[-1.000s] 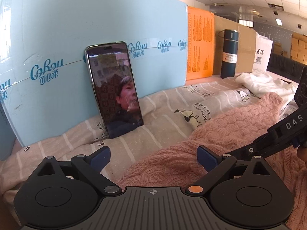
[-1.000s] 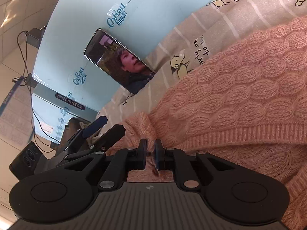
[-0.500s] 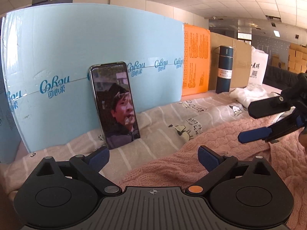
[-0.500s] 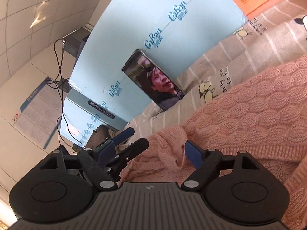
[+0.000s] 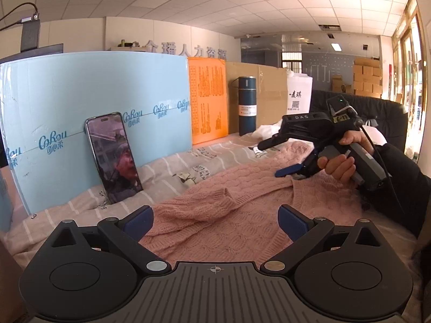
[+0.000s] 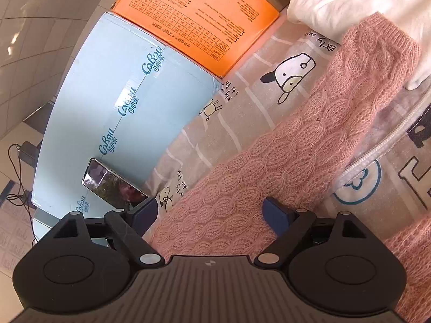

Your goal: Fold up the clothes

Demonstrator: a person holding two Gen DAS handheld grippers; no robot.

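A pink cable-knit sweater (image 5: 242, 215) lies spread on the striped bedsheet (image 5: 172, 167). A folded-over sleeve rests on its near left part. My left gripper (image 5: 215, 220) hovers open just above the sweater's near edge, nothing between its blue pads. My right gripper (image 5: 270, 159), held in a person's hand (image 5: 342, 161), hangs over the sweater's far right side. In the right wrist view the right gripper (image 6: 210, 214) has its jaws opening wide above a long sleeve of the sweater (image 6: 296, 148); the pads do not press on the knit.
A phone (image 5: 113, 158) leans on a light blue foam board (image 5: 94, 102) at the back. An orange board (image 5: 207, 105), a dark flask (image 5: 247, 105) and cardboard stand beside it. A white garment (image 6: 363, 2) lies beyond the sleeve's cuff, and a zippered printed cover (image 6: 377, 156) lies beside the sleeve.
The right gripper, shut on the sweater's edge a second ago, has opened, let go and swung away to the right. The left gripper stayed open and drew back and upward.
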